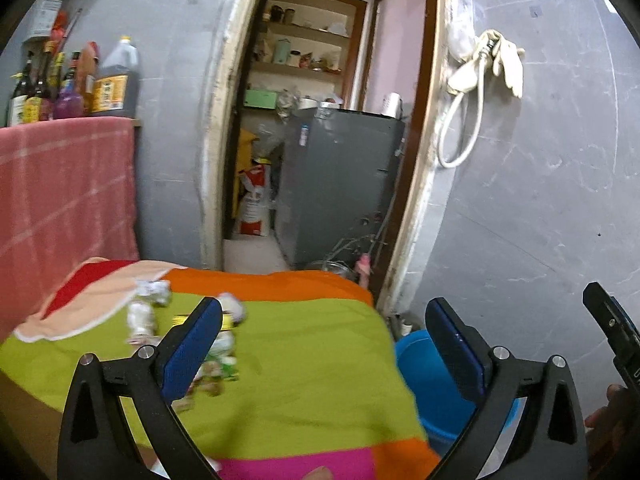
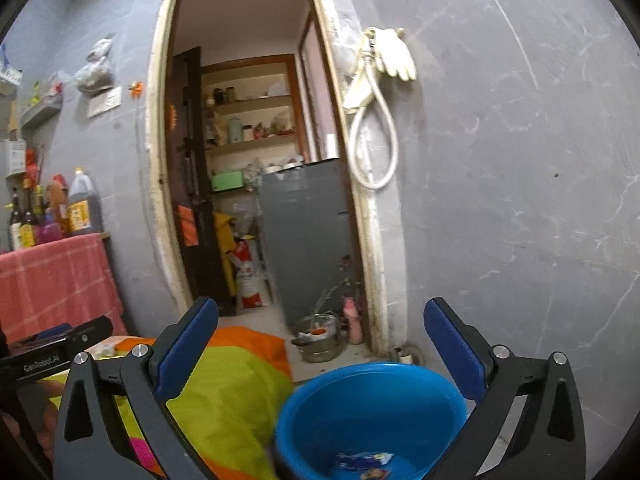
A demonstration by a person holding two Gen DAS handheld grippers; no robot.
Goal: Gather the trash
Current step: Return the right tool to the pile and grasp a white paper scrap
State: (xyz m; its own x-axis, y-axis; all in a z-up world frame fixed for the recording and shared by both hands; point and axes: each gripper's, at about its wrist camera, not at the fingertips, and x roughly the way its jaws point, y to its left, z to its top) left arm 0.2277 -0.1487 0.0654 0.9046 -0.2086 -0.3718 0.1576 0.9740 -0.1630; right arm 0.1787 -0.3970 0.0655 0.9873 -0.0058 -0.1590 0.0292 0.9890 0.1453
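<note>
- Only the left wrist view shows the trash on the bench: a blurred cluster of crumpled wrappers (image 1: 188, 332) lies toward the far left corner of the striped cloth (image 1: 304, 360); roughly five or six pieces, though motion blur makes the count uncertain.
- Only the right wrist view looks down into the blue bucket (image 2: 372, 412), which stands just beside the bench's right edge and holds what looks like one printed wrapper (image 2: 362, 462) at its bottom.
- Left gripper (image 1: 324, 344) hangs over the cloth, jaws spread wide, nothing between them.
- Right gripper (image 2: 320, 344) hangs above the bucket, jaws likewise wide and empty.
- One metal pot (image 2: 320, 340) sits on the floor by the doorway.
</note>
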